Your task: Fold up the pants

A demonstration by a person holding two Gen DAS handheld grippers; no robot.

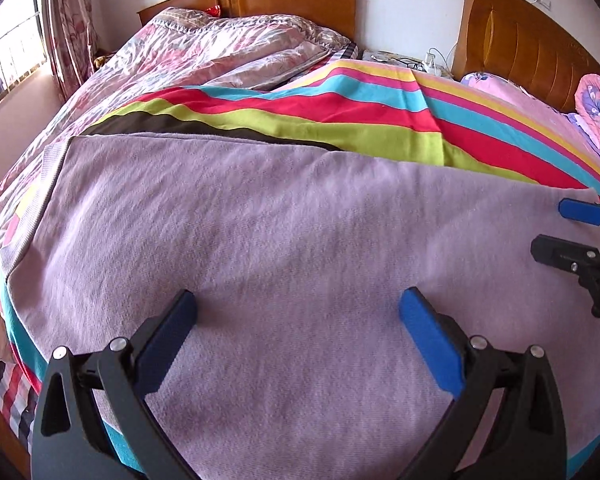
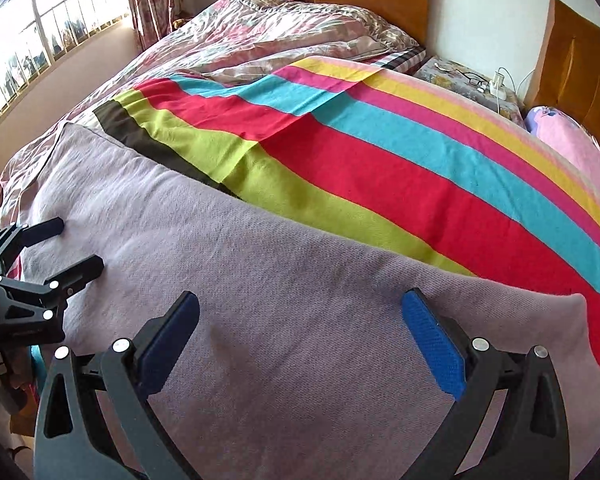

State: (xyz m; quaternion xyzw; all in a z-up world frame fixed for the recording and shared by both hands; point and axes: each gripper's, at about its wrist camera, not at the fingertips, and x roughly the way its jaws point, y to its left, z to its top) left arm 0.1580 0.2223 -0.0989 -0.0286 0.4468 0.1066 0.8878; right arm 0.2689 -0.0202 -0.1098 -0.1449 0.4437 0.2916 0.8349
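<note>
Pants, pale purple, lie spread flat across the near end of the bed on a striped blanket, laid smooth, likely for a clean fold. Left gripper and right gripper hover over them, jaws wide, holding nothing. No containers are visible.

Bright daylight from the overexposed window at upper left. Soft, faint shadows. Sharp centre; strong fisheye bending and dark vignetted corners at frame edges.
</note>
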